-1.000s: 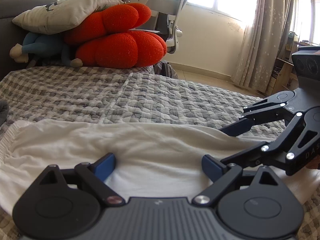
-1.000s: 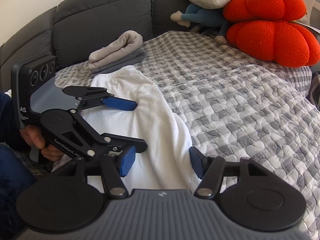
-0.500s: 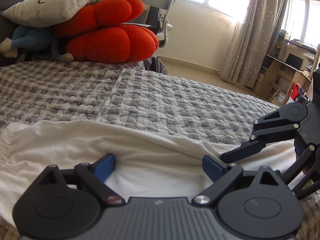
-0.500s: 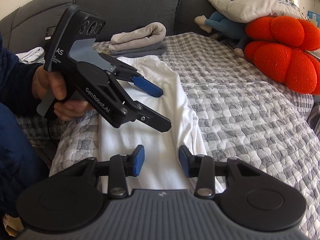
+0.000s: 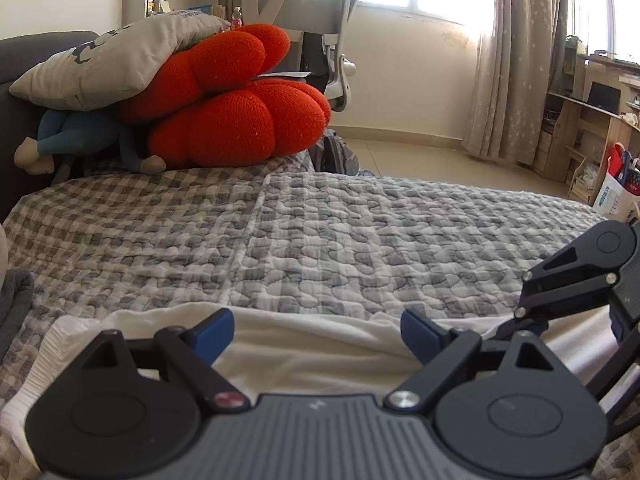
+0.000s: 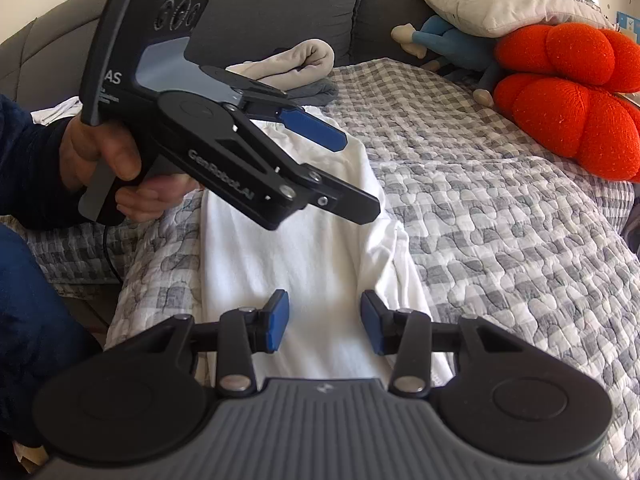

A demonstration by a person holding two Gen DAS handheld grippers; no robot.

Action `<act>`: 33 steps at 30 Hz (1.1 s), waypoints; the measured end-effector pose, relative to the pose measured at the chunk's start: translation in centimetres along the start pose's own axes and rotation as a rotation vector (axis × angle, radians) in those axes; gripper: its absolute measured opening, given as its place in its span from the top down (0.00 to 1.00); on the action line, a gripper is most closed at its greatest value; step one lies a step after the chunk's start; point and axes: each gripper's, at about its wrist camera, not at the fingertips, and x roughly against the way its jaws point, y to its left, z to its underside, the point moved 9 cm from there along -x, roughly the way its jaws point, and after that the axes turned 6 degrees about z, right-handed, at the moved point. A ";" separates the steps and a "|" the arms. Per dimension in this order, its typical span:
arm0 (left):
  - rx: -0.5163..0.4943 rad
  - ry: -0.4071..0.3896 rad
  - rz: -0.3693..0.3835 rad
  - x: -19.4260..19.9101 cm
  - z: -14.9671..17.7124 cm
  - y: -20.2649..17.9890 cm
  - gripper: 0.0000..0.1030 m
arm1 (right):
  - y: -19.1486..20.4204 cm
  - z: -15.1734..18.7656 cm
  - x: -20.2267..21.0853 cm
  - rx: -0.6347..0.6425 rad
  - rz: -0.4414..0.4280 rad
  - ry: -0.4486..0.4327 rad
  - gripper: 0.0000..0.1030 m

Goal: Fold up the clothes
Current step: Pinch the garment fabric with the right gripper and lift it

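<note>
Open quilt (image 6: 500,240) rightward, red cushions (image 6: 568,108) beyond, left claw (image 6: 340,172) overhead

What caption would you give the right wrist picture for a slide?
Two hand-held grippers, left gripper and right gripper, both open, poised over a white garment on a checked bedspread.

A white garment (image 6: 320,248) lies stretched out lengthwise and mostly flat on the grey checked quilt (image 6: 500,208), its far-side edge folded over in a soft ridge
</note>
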 end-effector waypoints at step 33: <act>0.040 -0.034 0.028 0.0 1.7 0.3 0.10 | -4.6 -4.9 -4.6 -0.032 0.002 0.114 0.96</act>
